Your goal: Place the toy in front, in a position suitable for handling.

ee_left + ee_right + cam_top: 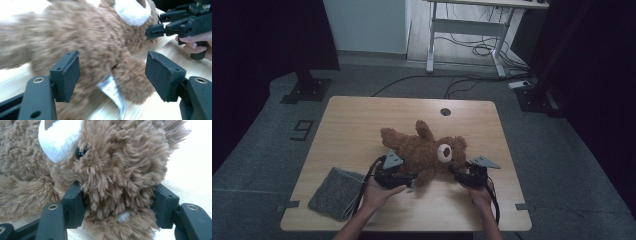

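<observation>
Lying on its back near the front of the wooden table (352, 125), the brown teddy bear (424, 150) has its head toward the person's right and its legs stretching up and left. The right gripper (458, 173) has the side of the bear's head between its jaws, and in the right gripper view the pads (75, 205) press into the fur below the black eye, so it grips the head at a middling width. The left gripper (409, 178) stands wide open: in the left gripper view its two pads (66, 75) sit clear of the fur, with the bear's arm and the white sewn-in label (113, 93) between them, held by nothing.

The step in hand looks like taking a fresh grip with the left while the right anchors the toy. To do it well, the right should keep its squeeze steady so the head does not slide. The left should push deeper around the arm or body before closing, since plush compresses and a shallow pinch catches only fur or the label. The grey cloth (337, 192) lies well apart at the left, clear of the work.
</observation>
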